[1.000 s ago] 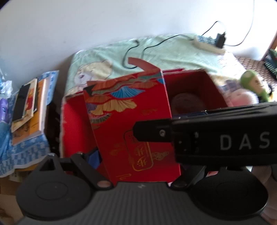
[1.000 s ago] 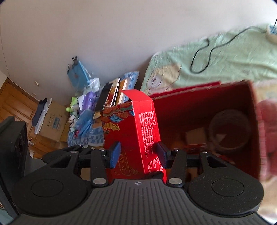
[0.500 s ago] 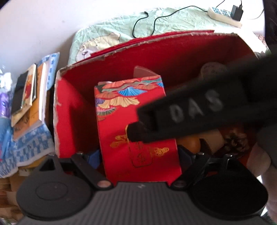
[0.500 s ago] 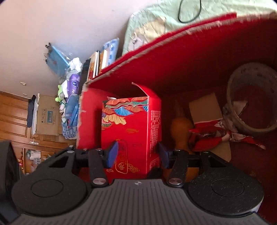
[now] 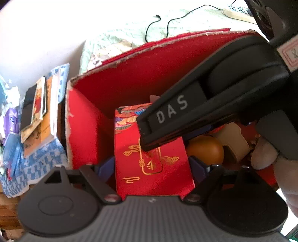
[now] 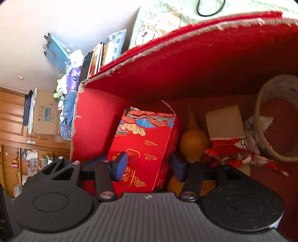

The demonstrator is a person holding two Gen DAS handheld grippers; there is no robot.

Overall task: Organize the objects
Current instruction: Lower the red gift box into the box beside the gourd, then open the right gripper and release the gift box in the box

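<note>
The red gift carton (image 5: 152,163) with gold motifs stands inside the big red storage box (image 5: 83,128), near its left wall, leaning slightly. In the left wrist view the left gripper (image 5: 151,167) has its blue pads on either side of the carton, but whether they press it or stand just clear I cannot tell. That view alone shows the right gripper (image 5: 186,119) from outside — its black body marked "DAS" crosses over the carton top, a fingertip (image 5: 262,156) of the holding hand beneath it.

The right wrist view shows the right gripper's fingers (image 6: 121,165) spread, the carton between them with gaps either side. It also reveals more contents: a brown gourd (image 6: 193,139) just right of the carton, a tan block (image 6: 225,121), red-and-white cloth (image 6: 236,150), and a tape roll (image 6: 277,119).

Behind the box lies a pale green bedsheet (image 6: 167,16) with a black cable (image 5: 167,22); to the left, stacked books (image 5: 41,113) — and wooden cabinets (image 6: 11,119) farther off.
</note>
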